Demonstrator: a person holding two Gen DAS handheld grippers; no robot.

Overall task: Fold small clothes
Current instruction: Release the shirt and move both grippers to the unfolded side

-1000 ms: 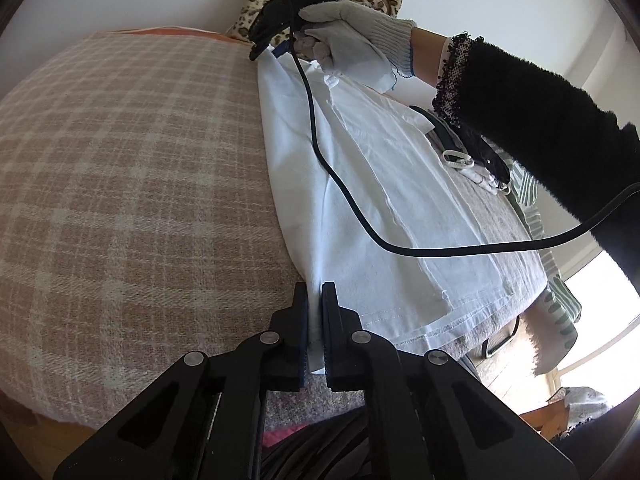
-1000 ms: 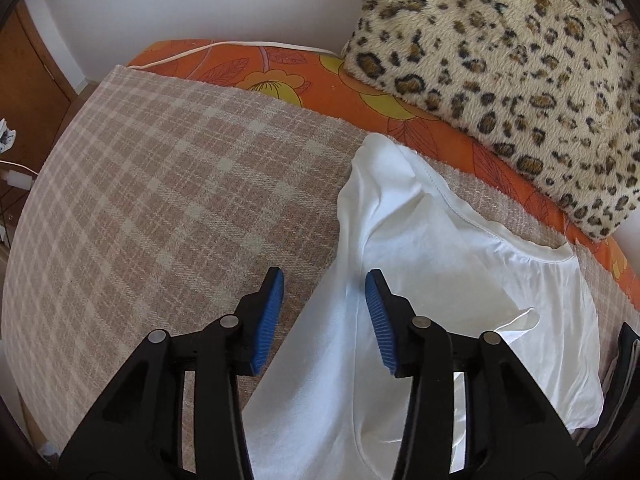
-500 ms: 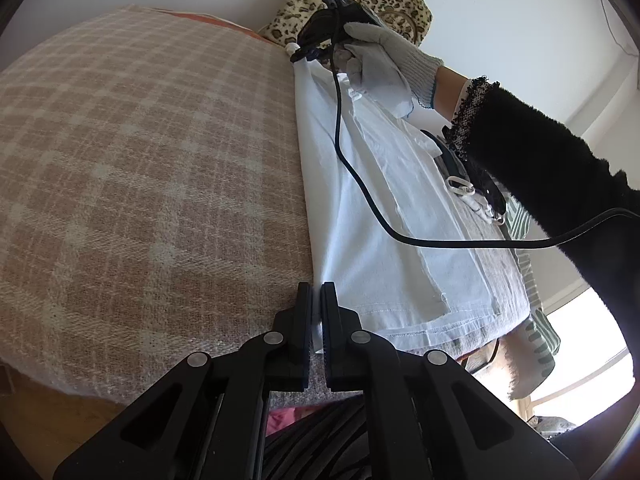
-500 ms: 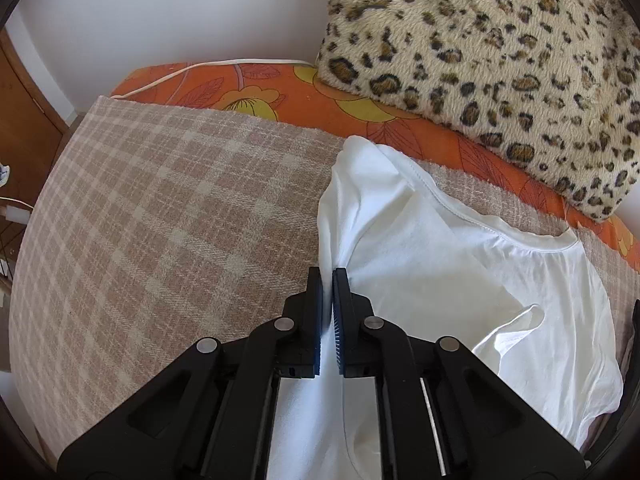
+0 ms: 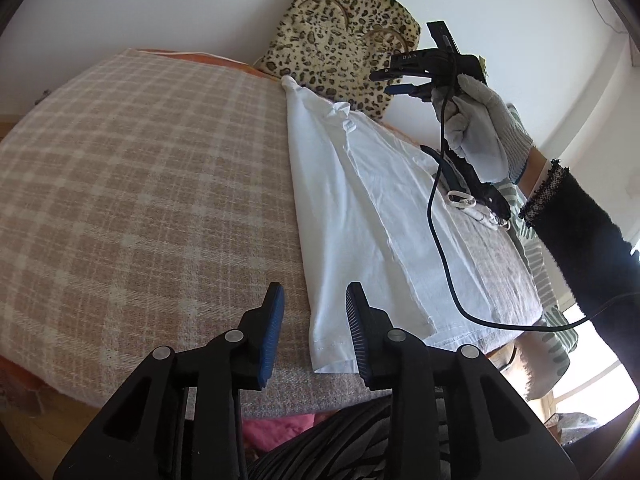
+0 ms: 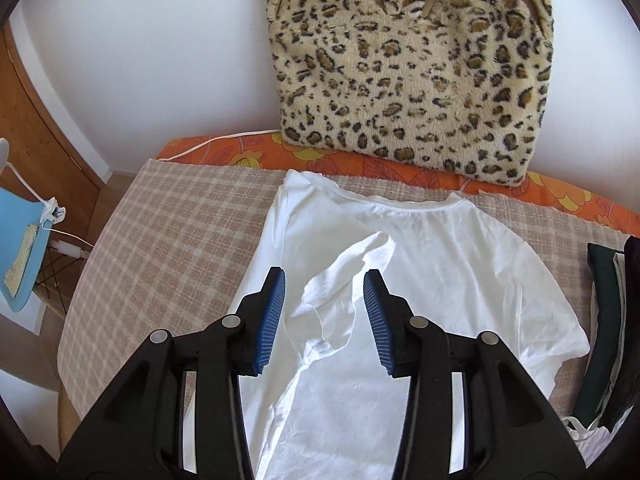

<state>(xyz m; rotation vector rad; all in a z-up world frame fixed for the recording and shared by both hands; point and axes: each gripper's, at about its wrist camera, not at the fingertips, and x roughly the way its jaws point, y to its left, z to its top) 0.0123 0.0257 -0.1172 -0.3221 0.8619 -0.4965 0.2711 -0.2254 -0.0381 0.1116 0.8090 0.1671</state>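
The white T-shirt (image 6: 432, 280) lies flat on the plaid blanket (image 5: 140, 200) that covers the bed, its neckline toward the leopard-print cushion (image 6: 408, 60) propped against the wall. One side of it is folded over the body, and the sleeve (image 6: 352, 264) lies rumpled on top of that fold. In the left wrist view the shirt (image 5: 360, 208) runs as a long narrow strip away from me, with its hem near the blanket's close edge.

My left gripper (image 5: 314, 328) hovers at that hem with its blue pads spread — one pad over bare blanket, the other over the shirt's corner, nothing pinched. My right gripper (image 6: 325, 320) hangs above the rumpled sleeve, pads also spread wide and holding nothing. From the left wrist view I see that gripper (image 5: 394, 78) raised in my gloved right hand (image 5: 476, 132), level with the cushion, its black cable (image 5: 444, 256) drooping across the shirt.

Beside the shirt, at its far side, sits a dark folded garment (image 6: 604, 336). An orange floral sheet (image 6: 560, 196) shows beyond the blanket — under the cushion.
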